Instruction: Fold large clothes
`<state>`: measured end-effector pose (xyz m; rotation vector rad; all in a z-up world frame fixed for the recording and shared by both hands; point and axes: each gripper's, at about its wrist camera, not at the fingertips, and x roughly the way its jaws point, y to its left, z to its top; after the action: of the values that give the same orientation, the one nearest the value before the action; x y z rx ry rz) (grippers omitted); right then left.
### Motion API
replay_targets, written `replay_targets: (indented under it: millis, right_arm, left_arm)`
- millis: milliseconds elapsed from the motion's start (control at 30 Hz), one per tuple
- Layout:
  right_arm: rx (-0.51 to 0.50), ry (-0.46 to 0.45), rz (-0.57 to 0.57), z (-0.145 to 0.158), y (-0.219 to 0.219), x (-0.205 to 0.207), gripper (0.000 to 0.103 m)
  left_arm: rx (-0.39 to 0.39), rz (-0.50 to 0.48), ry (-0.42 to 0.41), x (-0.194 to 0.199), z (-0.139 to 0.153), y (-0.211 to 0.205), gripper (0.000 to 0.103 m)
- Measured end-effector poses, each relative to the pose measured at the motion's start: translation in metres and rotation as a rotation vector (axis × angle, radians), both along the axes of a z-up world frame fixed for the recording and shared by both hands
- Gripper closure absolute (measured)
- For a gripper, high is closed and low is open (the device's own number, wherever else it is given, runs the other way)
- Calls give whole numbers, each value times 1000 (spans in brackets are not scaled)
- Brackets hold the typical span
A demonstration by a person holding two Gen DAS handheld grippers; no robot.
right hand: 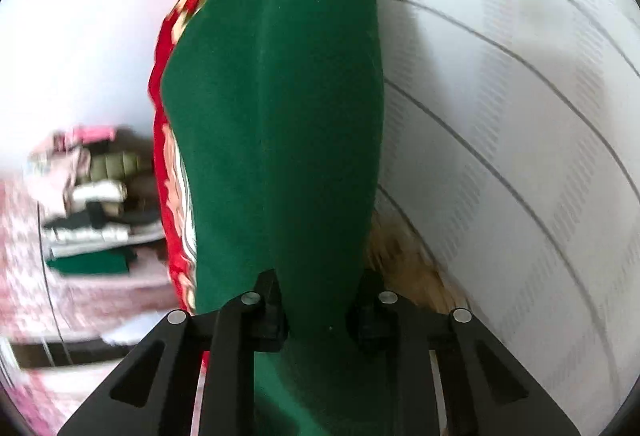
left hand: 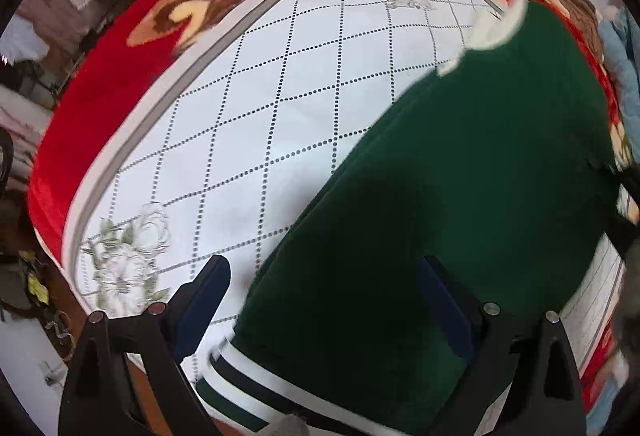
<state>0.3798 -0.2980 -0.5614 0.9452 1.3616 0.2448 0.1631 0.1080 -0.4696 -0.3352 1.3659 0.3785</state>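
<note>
**Green sweater pinched at 1 end, free at the other**

Sweater fabric, dark green (left hand: 460,171), lies across a white sheet (left hand: 248,107) printed with a dotted diamond grid and grey flowers. Its striped white-and-dark hem (left hand: 256,368) sits at the sheet's near edge, and its white collar (left hand: 500,23) points toward the far corner. A red floral blanket (left hand: 120,75) borders the sheet on the far and left sides. Most of the sheet left of the sweater is bare.

The left gripper (left hand: 324,296) hangs spread wide above the hem end, its pads clear of the cloth. The right gripper (right hand: 320,300) is closed narrow on a ridge of the green fabric, beside a white striped cloth (right hand: 520,95). Folded clothes (right hand: 88,211) are stacked off to the left. No readable writing shows.
</note>
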Motion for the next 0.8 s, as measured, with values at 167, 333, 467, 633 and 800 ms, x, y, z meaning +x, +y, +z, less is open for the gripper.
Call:
replay_targets:
  millis: [167, 333, 467, 633, 800]
  right_arm:
    - [-117, 125, -42, 28, -23, -117, 77]
    - [-95, 457, 180, -3, -31, -189, 53]
    - [-169, 444, 220, 35, -66, -193, 53]
    - [-381, 162, 342, 108, -78, -116, 33]
    - [-614, -85, 536, 113, -33, 27, 20]
  left_arm:
    - [50, -69, 52, -6, 5, -9, 7]
    - [64, -140, 88, 2, -5, -33, 7]
    - [3, -153, 52, 20, -6, -60, 7]
    - [30, -209, -22, 60, -9, -86, 8]
    - [33, -368, -36, 99, -25, -106, 8]
